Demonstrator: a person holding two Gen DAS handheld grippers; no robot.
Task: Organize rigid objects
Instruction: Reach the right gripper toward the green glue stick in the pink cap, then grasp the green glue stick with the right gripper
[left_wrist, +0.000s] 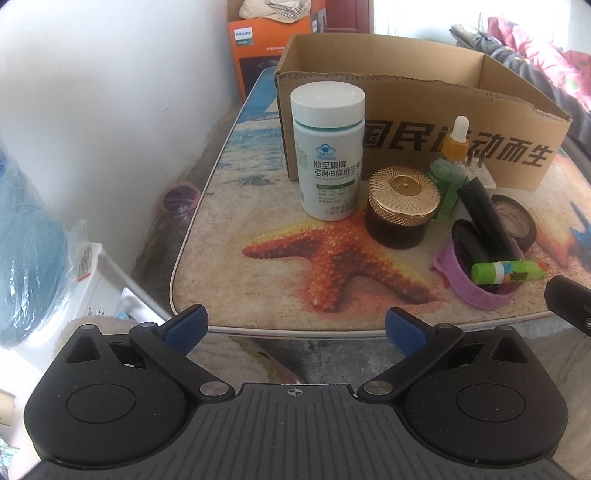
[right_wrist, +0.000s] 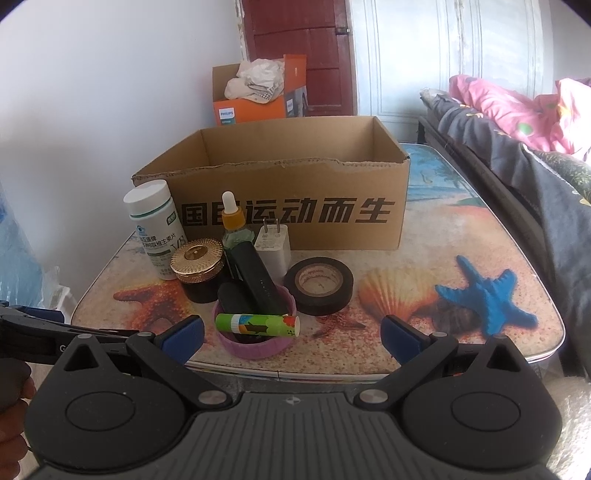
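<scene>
An open cardboard box (left_wrist: 424, 122) (right_wrist: 295, 210) stands at the back of the table. In front of it are a white vitamin bottle (left_wrist: 327, 151) (right_wrist: 155, 229), a gold-lidded dark jar (left_wrist: 402, 206) (right_wrist: 199, 269), a dropper bottle (left_wrist: 452, 166) (right_wrist: 234, 225), a white charger plug (right_wrist: 273, 247), a black tape roll (left_wrist: 517, 225) (right_wrist: 319, 284) and a purple dish (left_wrist: 484, 291) (right_wrist: 255, 343) holding black items (right_wrist: 255, 280) and a green glue stick (left_wrist: 508, 272) (right_wrist: 258, 324). My left gripper (left_wrist: 295, 326) is open and empty at the table's front edge. My right gripper (right_wrist: 291, 334) is open and empty, just before the purple dish.
The table (right_wrist: 461, 258) has a beach print with starfish. A wall lies left, a bed with bedding (right_wrist: 517, 122) right. An orange box (right_wrist: 255, 96) stands behind. Wrapped blue bundle (left_wrist: 26, 251) sits low left. The left gripper's side (right_wrist: 44, 332) shows in the right wrist view.
</scene>
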